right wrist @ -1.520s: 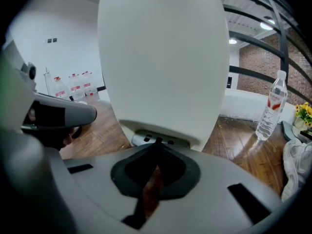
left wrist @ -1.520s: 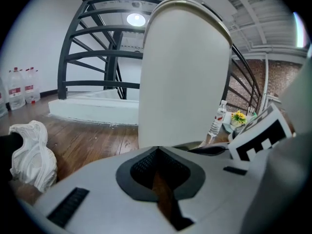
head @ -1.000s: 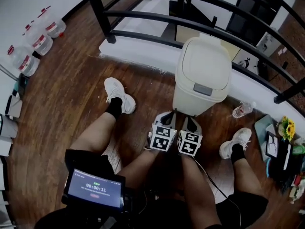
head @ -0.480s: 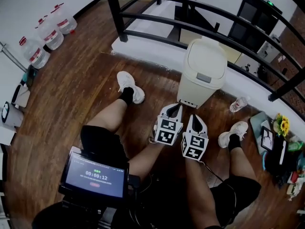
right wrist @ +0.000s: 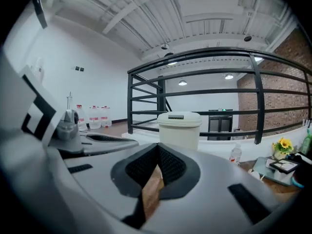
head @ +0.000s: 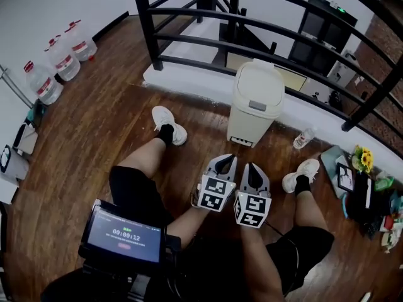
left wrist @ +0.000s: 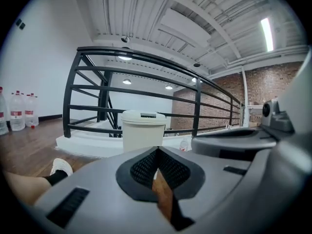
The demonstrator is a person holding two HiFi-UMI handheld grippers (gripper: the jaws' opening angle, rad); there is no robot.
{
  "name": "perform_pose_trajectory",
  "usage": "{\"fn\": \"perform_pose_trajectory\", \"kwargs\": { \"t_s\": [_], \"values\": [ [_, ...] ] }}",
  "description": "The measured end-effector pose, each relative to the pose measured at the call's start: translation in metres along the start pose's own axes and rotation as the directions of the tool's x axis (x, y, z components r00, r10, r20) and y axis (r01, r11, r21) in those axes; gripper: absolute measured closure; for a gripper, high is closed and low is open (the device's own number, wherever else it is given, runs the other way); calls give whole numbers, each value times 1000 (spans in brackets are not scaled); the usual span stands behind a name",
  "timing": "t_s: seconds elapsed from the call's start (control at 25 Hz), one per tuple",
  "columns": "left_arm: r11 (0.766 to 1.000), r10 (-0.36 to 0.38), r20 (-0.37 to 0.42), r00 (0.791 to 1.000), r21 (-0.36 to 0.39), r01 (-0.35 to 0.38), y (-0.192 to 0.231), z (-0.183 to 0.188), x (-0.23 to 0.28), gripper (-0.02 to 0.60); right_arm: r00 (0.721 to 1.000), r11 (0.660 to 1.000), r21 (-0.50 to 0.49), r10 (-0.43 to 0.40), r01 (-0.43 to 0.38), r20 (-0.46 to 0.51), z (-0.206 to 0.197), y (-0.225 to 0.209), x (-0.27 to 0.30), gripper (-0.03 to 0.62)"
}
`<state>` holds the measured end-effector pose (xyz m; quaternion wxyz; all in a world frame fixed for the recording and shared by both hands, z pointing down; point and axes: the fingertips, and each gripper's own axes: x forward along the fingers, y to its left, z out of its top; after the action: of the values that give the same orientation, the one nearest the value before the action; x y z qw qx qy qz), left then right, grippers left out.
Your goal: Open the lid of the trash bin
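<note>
Head view: I see the left tool (head: 225, 163) and right tool (head: 253, 172) side by side, pointing forward, both closed and empty. The cream trash bin (head: 250, 121) stands near them on the floor by the railing (head: 189, 39), its lid (head: 258, 80) down.

A second ago the left tongs (head: 228, 160) and right tongs (head: 251, 167) sat right at the foot of the trash bin (head: 255, 102) — now they have drawn back, with bare floor (head: 201, 140) between. In the head view the bin shows smaller and farther off — more railing (head: 145, 24) around it.
</note>
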<state>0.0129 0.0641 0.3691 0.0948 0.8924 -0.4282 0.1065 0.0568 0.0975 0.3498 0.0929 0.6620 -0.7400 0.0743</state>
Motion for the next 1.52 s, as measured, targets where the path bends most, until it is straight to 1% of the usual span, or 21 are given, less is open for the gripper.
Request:
{"fn": "perform_pose_trajectory", "kwargs": {
  "t_s": [0.16, 0.32, 0.44, 0.68, 0.8, 0.92, 1.04, 1.2, 1.32, 1.52],
  "values": [
    [1000, -23, 1, 1000, 17, 23, -4, -4, -20, 583, 999, 1000, -2, -19, 19, 25, 4, 8, -15, 589],
    [999, -31, 12, 999, 22, 31, -2, -6, -36, 583, 999, 1000, 13, -29, 29, 19, -7, 19, -26, 589],
    [999, -36, 24, 999, 26, 35, 3, -3, -47, 583, 999, 999, 15, -30, 29, 22, -10, 31, -31, 589],
    [998, -49, 34, 998, 37, 47, 7, 4, -57, 583, 999, 1000, -19, -12, 13, 45, -1, 52, -30, 589],
    [998, -46, 36, 998, 32, 45, 7, 0, -53, 583, 998, 1000, -3, -12, 12, 66, -3, 49, -26, 589],
    [999, -41, 45, 998, 23, 40, 10, 10, -58, 583, 997, 1000, 11, -13, 12, 81, 5, 52, -27, 589],
    [999, -45, 47, 998, 30, 43, 10, 14, -60, 583, 996, 1000, 22, -9, 7, 89, 6, 54, -29, 589],
    [998, -52, 38, 998, 29, 51, 7, 11, -59, 583, 993, 999, 46, -27, 22, 115, 9, 42, -32, 589],
    [998, -52, 32, 998, 35, 51, 7, 8, -58, 583, 993, 999, 45, -31, 26, 112, 6, 36, -31, 589],
    [999, -39, 23, 999, 31, 38, 12, 4, -59, 583, 995, 999, 29, -21, 19, 102, 4, 40, -30, 589]
  ]
}}
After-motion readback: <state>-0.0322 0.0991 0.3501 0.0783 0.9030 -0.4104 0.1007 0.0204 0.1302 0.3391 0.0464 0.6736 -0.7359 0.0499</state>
